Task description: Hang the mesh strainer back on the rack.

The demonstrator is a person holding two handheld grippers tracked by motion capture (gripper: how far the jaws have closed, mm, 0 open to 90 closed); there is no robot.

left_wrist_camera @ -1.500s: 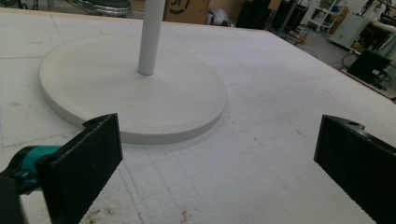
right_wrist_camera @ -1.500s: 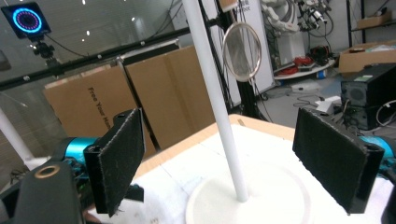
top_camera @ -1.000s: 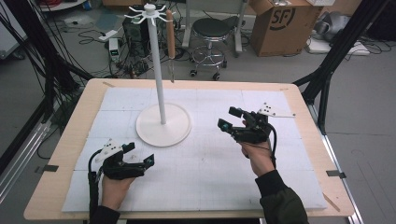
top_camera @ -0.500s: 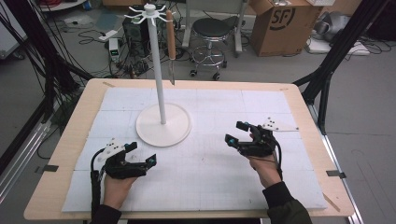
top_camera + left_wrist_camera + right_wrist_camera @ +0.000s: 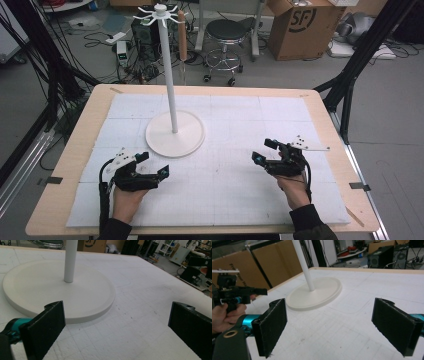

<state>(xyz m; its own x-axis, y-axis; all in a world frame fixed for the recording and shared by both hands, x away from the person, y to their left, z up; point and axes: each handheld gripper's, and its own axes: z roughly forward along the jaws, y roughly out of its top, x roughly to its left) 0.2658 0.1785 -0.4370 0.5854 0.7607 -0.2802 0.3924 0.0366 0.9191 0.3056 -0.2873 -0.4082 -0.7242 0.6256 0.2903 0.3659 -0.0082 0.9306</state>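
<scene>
Both grippers sit low over the white padded surface (image 5: 225,200), jaws spread wide and empty: left gripper (image 5: 150,165), right gripper (image 5: 265,151). The white stand (image 5: 174,132) rises between them, farther back. Approach its pole squarely, judging by the layout.

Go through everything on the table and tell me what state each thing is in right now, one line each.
Left claw: open, jaws wide apart, holding nothing, low over the mat.
Right claw: open, jaws wide apart, holding nothing, low over the mat.
White stand: upright on its round base, its top hooks bare, touched by neither claw.
White mat: lying flat, covering most of the tabletop.
</scene>
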